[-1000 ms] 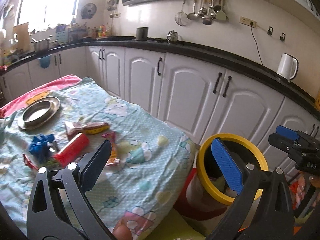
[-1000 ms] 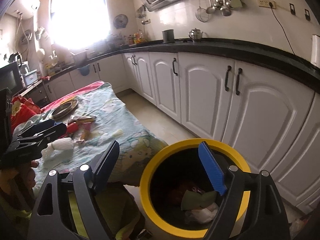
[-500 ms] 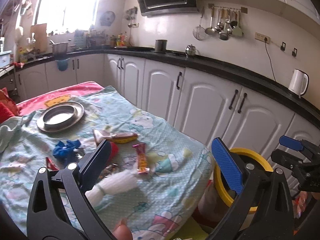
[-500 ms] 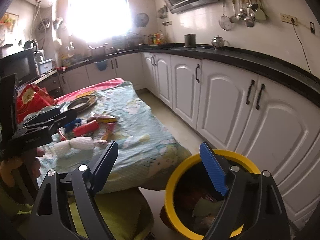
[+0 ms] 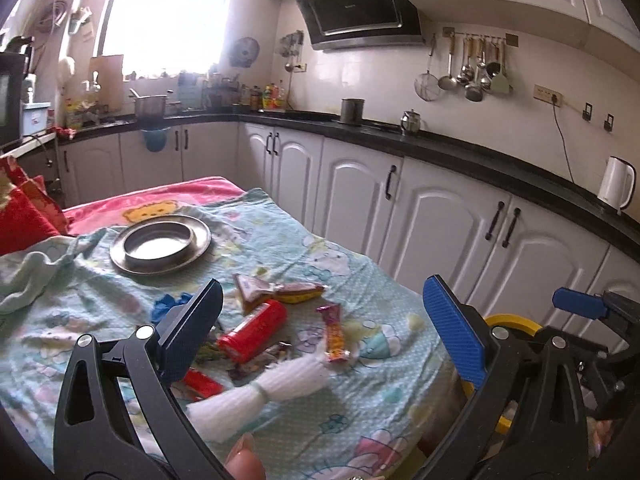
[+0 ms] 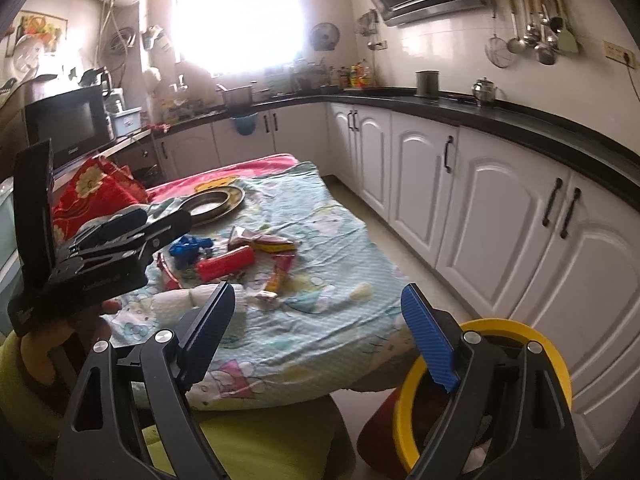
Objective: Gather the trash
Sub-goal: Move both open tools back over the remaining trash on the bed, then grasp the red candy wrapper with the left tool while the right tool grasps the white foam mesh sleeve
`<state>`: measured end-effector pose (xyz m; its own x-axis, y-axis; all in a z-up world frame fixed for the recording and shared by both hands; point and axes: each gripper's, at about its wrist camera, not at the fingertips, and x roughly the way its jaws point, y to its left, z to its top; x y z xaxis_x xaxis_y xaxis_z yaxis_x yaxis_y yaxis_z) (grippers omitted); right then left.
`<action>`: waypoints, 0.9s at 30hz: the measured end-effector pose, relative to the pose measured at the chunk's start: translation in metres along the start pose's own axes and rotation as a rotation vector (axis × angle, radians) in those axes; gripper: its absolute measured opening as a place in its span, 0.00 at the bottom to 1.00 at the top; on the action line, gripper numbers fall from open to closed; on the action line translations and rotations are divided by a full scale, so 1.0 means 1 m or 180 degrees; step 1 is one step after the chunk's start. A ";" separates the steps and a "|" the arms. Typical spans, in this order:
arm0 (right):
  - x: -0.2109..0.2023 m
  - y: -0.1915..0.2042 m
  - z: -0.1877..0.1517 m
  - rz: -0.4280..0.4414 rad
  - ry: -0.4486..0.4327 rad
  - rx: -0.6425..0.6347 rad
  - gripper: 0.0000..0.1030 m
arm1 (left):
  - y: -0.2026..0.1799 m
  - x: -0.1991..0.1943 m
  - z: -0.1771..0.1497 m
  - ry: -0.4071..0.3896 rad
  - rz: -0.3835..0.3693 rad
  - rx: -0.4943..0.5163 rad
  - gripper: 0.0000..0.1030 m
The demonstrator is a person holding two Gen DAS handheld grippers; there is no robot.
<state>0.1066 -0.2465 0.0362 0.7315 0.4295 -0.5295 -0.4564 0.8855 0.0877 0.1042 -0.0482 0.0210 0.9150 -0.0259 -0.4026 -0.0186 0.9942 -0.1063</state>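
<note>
Trash lies on a light blue cloth-covered table [image 5: 360,412]: a red can [image 5: 254,330], a white foam sleeve [image 5: 260,394], a pink-yellow candy wrapper [image 5: 334,334], a yellow-brown snack wrapper [image 5: 280,290] and a blue crumpled piece [image 5: 170,304]. My left gripper [image 5: 320,340] is open and empty, above the table's near edge over the foam sleeve. My right gripper [image 6: 318,340] is open and empty, between the table and the yellow-rimmed bin [image 6: 500,330] at lower right. The red can [image 6: 226,264] and foam sleeve [image 6: 176,302] also show in the right wrist view.
A steel plate [image 5: 160,242] sits at the table's far side, beside a red cushion [image 5: 24,216]. White cabinets [image 5: 440,224] under a black counter run along the right. A white kettle [image 5: 616,184] stands on the counter. A yellow-green seat [image 6: 248,436] lies below the table edge.
Both grippers swung left and up from over the yellow bin toward the table. The bin slid to the lower right of both views. The foam sleeve now lies on the table.
</note>
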 end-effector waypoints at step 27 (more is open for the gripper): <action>0.104 0.062 0.008 0.0423 0.0493 -0.0194 0.79 | 0.118 0.023 -0.020 0.0222 0.0539 -0.0642 0.89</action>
<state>0.1584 -0.1455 -0.0066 0.5785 0.5052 -0.6404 -0.5768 0.8085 0.1168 0.1147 0.0667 -0.0189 0.8622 0.1247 -0.4909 -0.2552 0.9442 -0.2084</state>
